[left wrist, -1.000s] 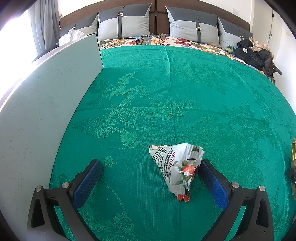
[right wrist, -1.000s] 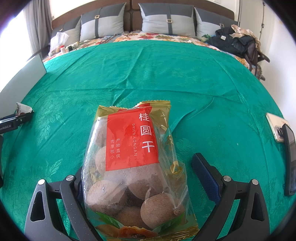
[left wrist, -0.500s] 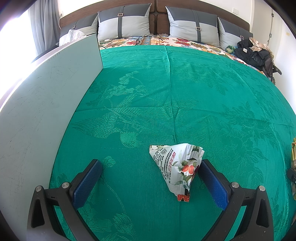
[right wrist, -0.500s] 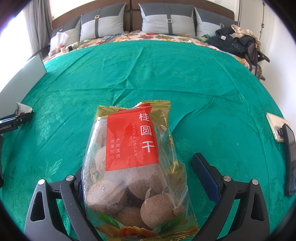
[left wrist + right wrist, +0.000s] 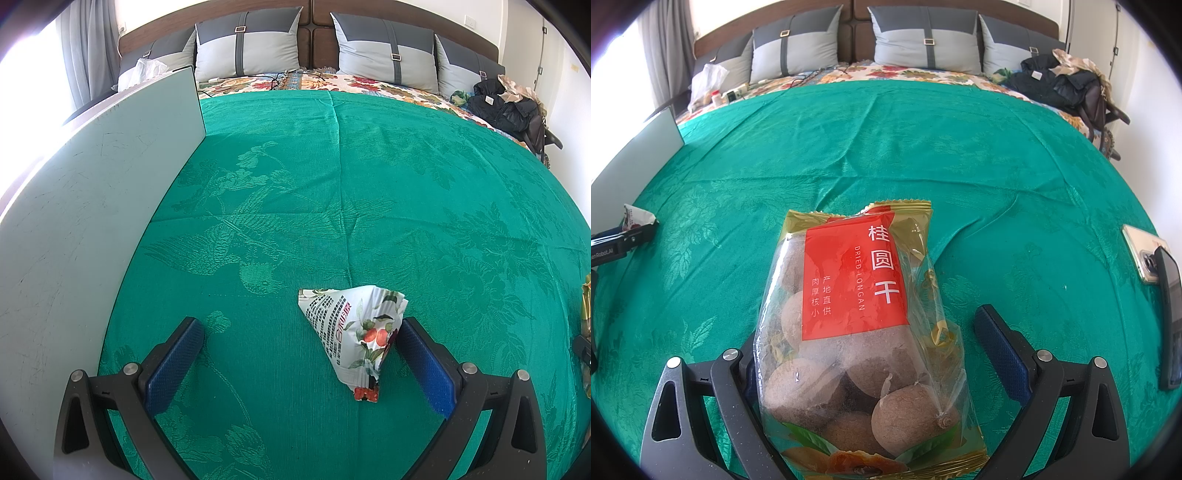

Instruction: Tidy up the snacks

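A small white snack packet (image 5: 351,332) with fruit print lies on the green bedspread between my left gripper's fingers, close against the right finger (image 5: 424,362). My left gripper (image 5: 299,354) is open around it. A clear bag of dried longan (image 5: 857,325) with a red label lies between my right gripper's fingers, covering the left finger. My right gripper (image 5: 871,350) is open. The white packet (image 5: 635,218) and the left gripper show at the far left of the right wrist view.
A pale flat board (image 5: 74,221) stands along the left side of the bed. Two phones (image 5: 1145,254) lie at the right edge. Pillows (image 5: 923,40) and a dark bag (image 5: 1060,85) sit at the far end. The green bedspread (image 5: 332,184) stretches ahead.
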Motion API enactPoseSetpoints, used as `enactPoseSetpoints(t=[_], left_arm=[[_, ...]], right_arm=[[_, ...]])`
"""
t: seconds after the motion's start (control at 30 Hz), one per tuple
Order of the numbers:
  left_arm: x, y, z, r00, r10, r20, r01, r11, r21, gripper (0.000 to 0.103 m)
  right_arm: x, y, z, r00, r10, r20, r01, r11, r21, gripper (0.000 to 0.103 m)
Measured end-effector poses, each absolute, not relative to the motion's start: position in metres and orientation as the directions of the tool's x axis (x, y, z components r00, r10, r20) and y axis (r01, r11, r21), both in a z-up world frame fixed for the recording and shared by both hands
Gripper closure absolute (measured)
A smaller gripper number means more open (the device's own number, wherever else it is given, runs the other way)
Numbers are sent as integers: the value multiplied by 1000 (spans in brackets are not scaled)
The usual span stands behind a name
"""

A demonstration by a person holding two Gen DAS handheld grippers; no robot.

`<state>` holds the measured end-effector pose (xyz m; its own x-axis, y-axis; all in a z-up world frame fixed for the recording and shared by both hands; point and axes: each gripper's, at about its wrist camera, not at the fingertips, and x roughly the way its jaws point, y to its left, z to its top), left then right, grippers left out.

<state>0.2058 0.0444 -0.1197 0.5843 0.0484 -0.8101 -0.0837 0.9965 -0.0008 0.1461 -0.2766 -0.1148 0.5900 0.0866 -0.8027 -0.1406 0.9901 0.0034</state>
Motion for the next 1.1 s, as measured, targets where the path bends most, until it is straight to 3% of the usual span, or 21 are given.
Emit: enactPoseSetpoints(t=[0.83, 0.97, 1.1], left_arm=[[206, 44, -120, 582, 49, -811, -87, 996, -2, 0], [207, 49, -113, 435, -40, -899, 36, 999, -27, 0], [190, 64, -102, 411, -138, -901, 108, 989, -102, 0]], right_arm=[[146, -276, -115, 590, 87, -803, -140, 990, 4, 5], [146, -277, -115, 590, 91, -802, -142, 990, 8, 5], [146, -277, -114, 573, 94, -814, -151, 989, 7, 6]])
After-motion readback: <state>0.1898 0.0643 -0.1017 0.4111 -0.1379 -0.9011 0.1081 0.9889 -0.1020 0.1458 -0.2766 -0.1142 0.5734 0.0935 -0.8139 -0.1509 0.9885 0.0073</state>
